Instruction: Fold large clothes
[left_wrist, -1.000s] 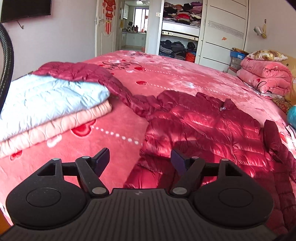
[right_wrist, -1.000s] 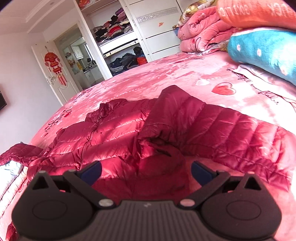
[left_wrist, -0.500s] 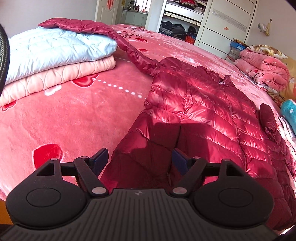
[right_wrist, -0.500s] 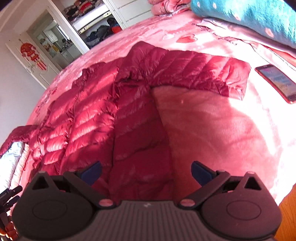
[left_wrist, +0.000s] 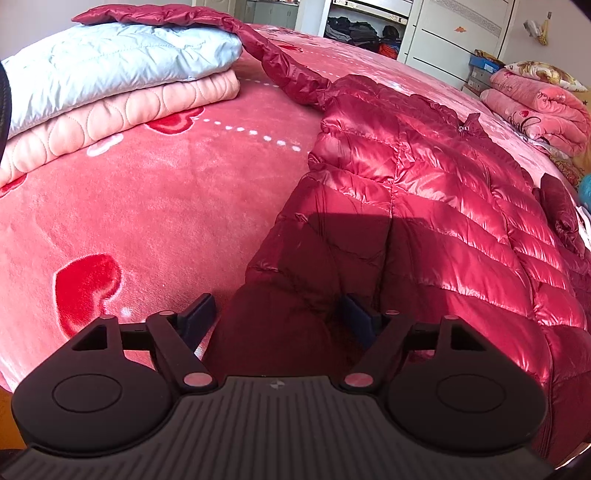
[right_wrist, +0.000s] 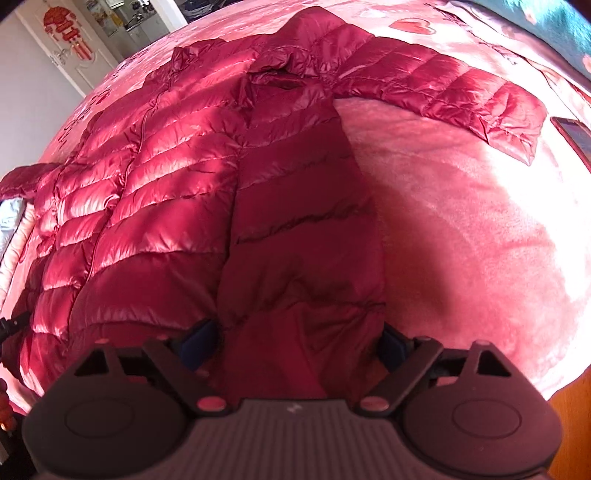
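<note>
Red padded jacket runs lengthwise away from me, its hem between both wide-open, empty tongs: left tongs, right tongs.

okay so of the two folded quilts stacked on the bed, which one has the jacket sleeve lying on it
The light blue quilt, the upper one of the stack. The red jacket has its sleeve draped across that quilt's top; the peach quilt lies underneath, out of the sleeve's reach.

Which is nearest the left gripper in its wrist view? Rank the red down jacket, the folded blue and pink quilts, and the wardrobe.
1. red down jacket, hem between the left gripper fingers.
2. folded blue and pink quilts, upper left on the bed.
3. wardrobe, far wall.
</note>
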